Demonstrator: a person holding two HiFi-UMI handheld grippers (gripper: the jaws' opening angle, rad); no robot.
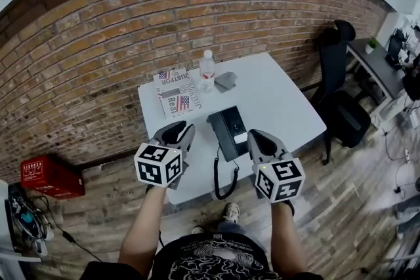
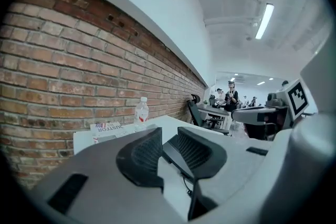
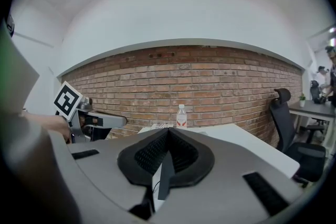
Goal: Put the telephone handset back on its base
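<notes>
At the lower left of the head view a red box (image 1: 49,175) sits on the wooden floor by the brick wall. A white table (image 1: 282,101) fills the centre, with a newspaper (image 1: 177,94) at its upper left corner. The left gripper (image 1: 180,133) hangs over the table's near left edge. In the left gripper view its fingers (image 2: 144,157) are spread a little with nothing between them, and the table shows through the gap. A water bottle (image 1: 207,70) stands upright just right of the newspaper, with a flat grey object (image 1: 226,80) beside it. The black telephone (image 1: 228,131) lies mid-table between the two grippers, touched by neither. Its coiled cord (image 1: 223,183) loops off the near edge. Whether the handset sits properly in its cradle cannot be made out. The right gripper (image 1: 257,140) is just right of the phone, and in the right gripper view its fingers (image 3: 184,157) are pressed together at the tips, pinching nothing. A black office chair (image 1: 333,59) stands at the far right
</notes>
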